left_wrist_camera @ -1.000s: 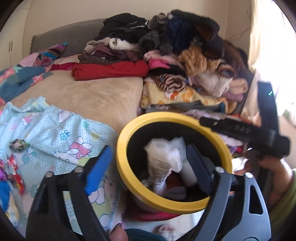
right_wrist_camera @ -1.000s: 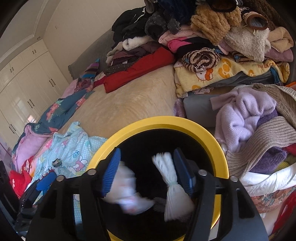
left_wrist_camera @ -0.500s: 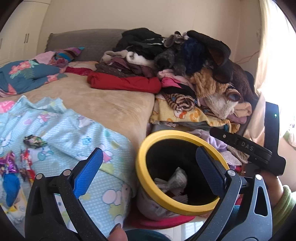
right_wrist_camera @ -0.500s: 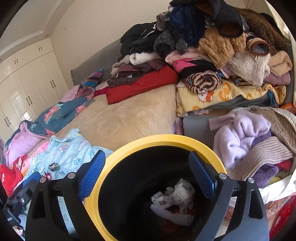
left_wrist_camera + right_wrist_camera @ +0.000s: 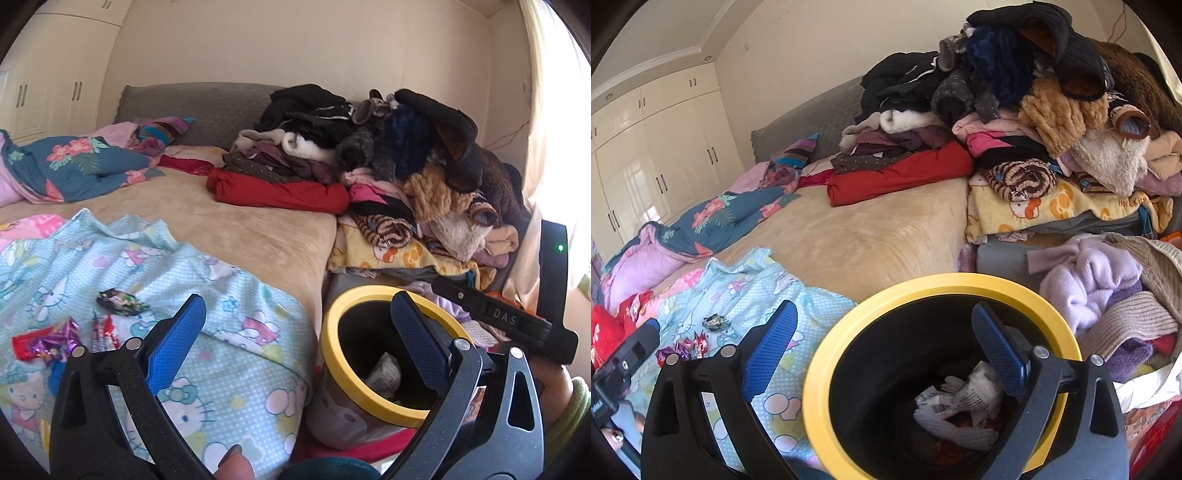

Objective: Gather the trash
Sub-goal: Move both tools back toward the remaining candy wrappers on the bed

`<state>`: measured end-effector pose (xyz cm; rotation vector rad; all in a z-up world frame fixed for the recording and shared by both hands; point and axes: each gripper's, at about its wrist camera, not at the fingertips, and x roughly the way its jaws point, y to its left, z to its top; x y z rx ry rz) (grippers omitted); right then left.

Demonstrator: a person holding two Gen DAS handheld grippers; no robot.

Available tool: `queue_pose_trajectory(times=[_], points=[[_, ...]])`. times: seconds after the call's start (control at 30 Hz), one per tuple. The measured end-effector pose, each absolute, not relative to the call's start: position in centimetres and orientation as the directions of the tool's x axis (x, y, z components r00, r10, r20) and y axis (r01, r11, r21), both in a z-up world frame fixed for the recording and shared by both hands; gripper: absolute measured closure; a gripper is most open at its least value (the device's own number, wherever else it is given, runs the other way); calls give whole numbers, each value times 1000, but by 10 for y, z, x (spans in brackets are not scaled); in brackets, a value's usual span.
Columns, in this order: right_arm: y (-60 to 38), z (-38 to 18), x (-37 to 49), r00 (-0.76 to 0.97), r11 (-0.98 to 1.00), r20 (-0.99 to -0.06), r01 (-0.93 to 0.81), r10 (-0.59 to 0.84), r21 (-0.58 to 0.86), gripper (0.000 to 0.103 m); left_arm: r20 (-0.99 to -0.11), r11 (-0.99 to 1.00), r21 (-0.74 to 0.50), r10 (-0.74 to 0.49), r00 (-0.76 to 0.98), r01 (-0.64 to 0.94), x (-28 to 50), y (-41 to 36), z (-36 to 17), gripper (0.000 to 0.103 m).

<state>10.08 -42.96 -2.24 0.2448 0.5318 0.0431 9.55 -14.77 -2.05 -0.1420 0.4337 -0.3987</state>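
A yellow-rimmed bin [image 5: 334, 325] [image 5: 960, 284] stands beside the bed and holds crumpled white wrappers [image 5: 964, 402] [image 5: 386, 373]. My left gripper [image 5: 295, 332] is open and empty, above the bed edge and the bin. My right gripper [image 5: 882, 336] is open and empty, above the bin's left rim. Candy wrappers lie on the light-blue cartoon blanket [image 5: 229, 295]: a dark one [image 5: 120, 297] [image 5: 716, 320], and red and purple ones [image 5: 48, 341] [image 5: 687, 345]. The right gripper's body shows in the left wrist view [image 5: 517, 321].
A tall pile of clothes [image 5: 388, 158] [image 5: 1015, 122] lies on the bed's right side. Lilac and beige knitwear [image 5: 1108, 288] lies right of the bin. A floral quilt [image 5: 74, 162] lies at the far left. White wardrobes [image 5: 646, 147] stand behind.
Both grippers opened and let white wrappers drop into the bin. Both then pulled up and back, the left one swinging left toward the blanket.
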Motion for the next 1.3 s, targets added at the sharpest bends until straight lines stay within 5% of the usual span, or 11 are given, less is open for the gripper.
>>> queue_pose_trajectory(times=[1.3], points=[[-305, 9, 103, 861, 972, -456, -167, 225, 164, 8, -303, 952, -276, -219, 928, 134, 94, -12, -3, 11]])
